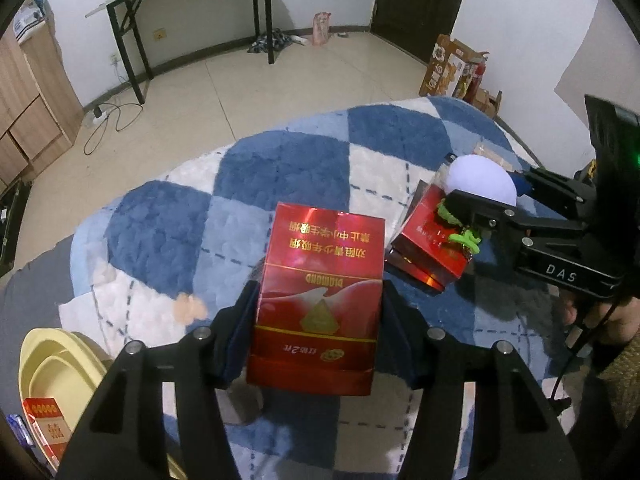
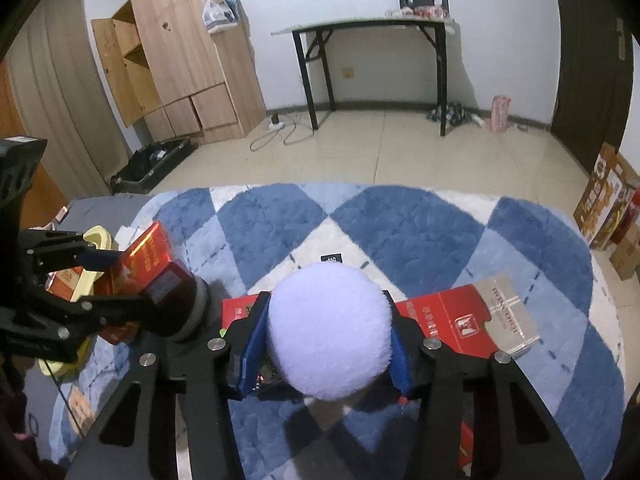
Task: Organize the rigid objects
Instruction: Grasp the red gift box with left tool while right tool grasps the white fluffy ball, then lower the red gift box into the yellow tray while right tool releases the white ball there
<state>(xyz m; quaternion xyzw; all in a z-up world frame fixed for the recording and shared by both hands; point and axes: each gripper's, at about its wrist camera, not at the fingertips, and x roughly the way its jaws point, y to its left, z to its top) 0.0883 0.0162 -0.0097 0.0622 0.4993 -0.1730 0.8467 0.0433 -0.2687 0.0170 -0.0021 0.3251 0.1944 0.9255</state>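
Note:
A red cigarette pack (image 1: pixel 316 300) with gold print stands between the fingers of my left gripper (image 1: pixel 318 312), whose pads press on both its sides just above the blue and white checked rug (image 1: pixel 280 168). From the right wrist the same pack (image 2: pixel 148 256) shows at the left in the left gripper (image 2: pixel 132 276). My right gripper (image 2: pixel 326 308) is shut on a fluffy pale lilac ball (image 2: pixel 330 336), blue pads against its sides. In the left wrist view that ball (image 1: pixel 476 176) sits in the right gripper (image 1: pixel 488 194), over another red box (image 1: pixel 428 252).
A flat red box (image 2: pixel 452 320) with a silver card (image 2: pixel 508 312) lies on the rug under the ball. Yellow basins (image 1: pixel 52 364) holding a red packet (image 1: pixel 46 420) sit at the rug's left edge. A dark round object (image 2: pixel 188 308) lies beside the left gripper. A hand (image 1: pixel 592 316) grips the right tool.

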